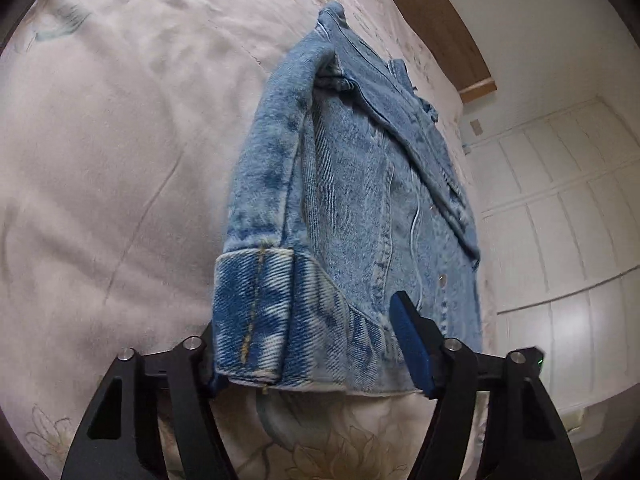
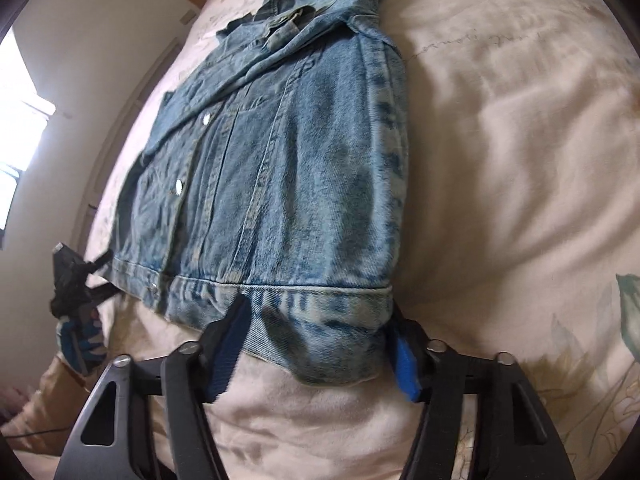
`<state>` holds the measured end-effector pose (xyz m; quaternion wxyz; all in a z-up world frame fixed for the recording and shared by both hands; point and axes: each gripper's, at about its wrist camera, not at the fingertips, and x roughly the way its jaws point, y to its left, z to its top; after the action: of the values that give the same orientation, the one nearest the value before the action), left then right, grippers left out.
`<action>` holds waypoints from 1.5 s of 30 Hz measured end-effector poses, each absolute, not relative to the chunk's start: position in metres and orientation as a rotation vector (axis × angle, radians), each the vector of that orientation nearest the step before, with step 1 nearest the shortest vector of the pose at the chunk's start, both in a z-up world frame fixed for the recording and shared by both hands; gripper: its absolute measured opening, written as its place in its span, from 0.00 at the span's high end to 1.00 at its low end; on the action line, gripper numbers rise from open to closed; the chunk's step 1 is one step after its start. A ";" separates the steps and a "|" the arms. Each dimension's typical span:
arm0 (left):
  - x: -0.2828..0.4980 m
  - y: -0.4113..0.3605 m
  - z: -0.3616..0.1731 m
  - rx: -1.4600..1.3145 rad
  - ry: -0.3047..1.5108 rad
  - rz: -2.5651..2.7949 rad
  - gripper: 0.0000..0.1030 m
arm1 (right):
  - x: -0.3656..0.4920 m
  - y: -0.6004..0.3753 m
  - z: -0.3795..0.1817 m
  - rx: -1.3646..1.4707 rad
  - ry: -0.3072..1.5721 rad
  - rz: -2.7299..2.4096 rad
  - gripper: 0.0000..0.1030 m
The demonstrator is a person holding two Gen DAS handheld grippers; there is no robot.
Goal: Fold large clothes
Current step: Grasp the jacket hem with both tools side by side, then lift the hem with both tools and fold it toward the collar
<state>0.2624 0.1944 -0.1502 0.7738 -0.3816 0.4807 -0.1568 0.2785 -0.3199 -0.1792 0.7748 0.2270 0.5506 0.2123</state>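
Observation:
A light blue denim jacket (image 1: 352, 200) lies on the bed with its sleeves folded in over the body. In the left wrist view my left gripper (image 1: 312, 360) straddles the near corner, where the turned-up cuff (image 1: 260, 312) lies over the hem. One blue pad (image 1: 412, 344) rests against the denim; the other finger is hidden behind the cuff. In the right wrist view my right gripper (image 2: 316, 356) holds the other hem corner of the jacket (image 2: 280, 168), with both pads (image 2: 226, 352) against the bunched waistband. My left gripper (image 2: 106, 276) shows far left at the hem.
The cream floral bedspread (image 1: 100, 180) spreads wide around the jacket. A wooden headboard (image 1: 432, 12) and white panelled doors (image 1: 560, 220) lie beyond. In the right wrist view a patterned glove (image 2: 80, 340) holds the left gripper by the bed's edge, near a bright window (image 2: 20, 128).

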 end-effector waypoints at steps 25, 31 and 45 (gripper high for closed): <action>0.267 0.205 -0.084 -0.904 0.843 -0.349 0.91 | 0.290 -0.320 -0.116 0.495 1.009 0.532 0.88; 0.301 0.202 -0.044 -0.910 0.747 -0.382 0.92 | 0.314 -0.322 -0.062 0.483 0.875 0.547 0.88; 0.432 0.194 0.024 -0.873 0.588 -0.447 0.92 | 0.428 -0.336 0.012 0.519 0.665 0.507 0.89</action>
<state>0.4320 0.1937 0.0235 0.8409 -0.4132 0.2784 -0.2114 0.4281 -0.3364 0.0122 0.8814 0.2491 0.3191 0.2434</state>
